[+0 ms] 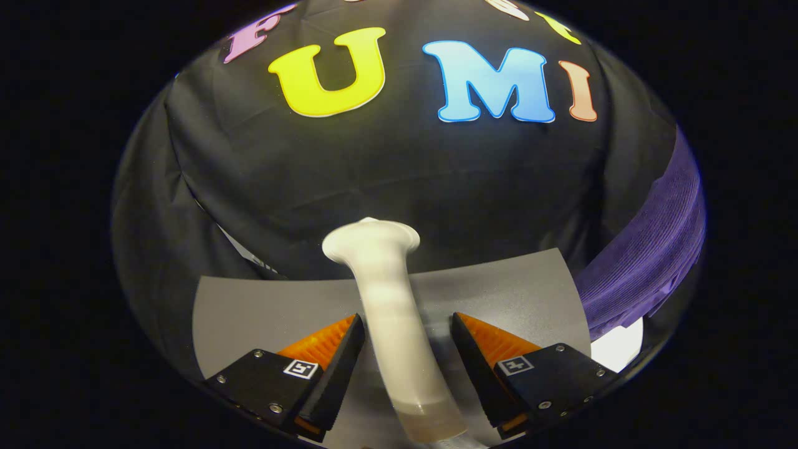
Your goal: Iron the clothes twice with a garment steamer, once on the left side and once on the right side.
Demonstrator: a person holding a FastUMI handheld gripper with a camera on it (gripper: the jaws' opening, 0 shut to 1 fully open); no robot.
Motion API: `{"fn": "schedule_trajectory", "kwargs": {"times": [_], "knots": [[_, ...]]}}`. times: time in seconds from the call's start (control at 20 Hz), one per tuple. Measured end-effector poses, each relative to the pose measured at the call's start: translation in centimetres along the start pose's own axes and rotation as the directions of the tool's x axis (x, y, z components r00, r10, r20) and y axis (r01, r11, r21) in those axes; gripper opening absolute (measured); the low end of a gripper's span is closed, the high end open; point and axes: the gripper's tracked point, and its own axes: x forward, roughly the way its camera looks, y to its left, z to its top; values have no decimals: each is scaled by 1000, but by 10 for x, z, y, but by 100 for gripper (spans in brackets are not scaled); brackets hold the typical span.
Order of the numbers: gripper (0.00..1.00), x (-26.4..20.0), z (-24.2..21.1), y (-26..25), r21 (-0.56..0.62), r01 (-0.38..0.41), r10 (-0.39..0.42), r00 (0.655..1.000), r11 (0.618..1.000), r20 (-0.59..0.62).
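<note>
A white garment steamer (380, 274) stands upright on the grey table (249, 312), its flared head at the top and its long handle running down between my fingers. My gripper (406, 321) is open around the handle. The left fingertip (349, 343) is close against the handle, while a gap shows between the handle and the right fingertip (467, 340). A purple ribbed garment (648, 249) hangs off to the right, beyond the table's right edge and well away from the steamer head.
The black cloth wall rises just behind the table's far edge. A white patch (617, 346) shows low under the purple garment, right of the table.
</note>
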Motion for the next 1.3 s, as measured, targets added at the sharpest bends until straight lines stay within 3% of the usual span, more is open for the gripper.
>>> {"fn": "schedule_trajectory", "kwargs": {"times": [0.15,0.3,0.4,0.7,1.05,1.2,1.3], "knots": [[78,1,-2,-5,-33,47,-47,999,998,14],[70,0,-3,-3,-42,51,-51,999,998,8],[59,1,-4,-1,-56,39,-38,999,998,18],[41,-4,-5,-7,-76,37,-24,986,996,164],[39,-32,-4,-10,-125,39,-4,962,991,273],[39,-70,-5,-24,-58,-22,43,918,998,393],[39,-98,-3,-50,25,-39,22,874,999,486]]}}
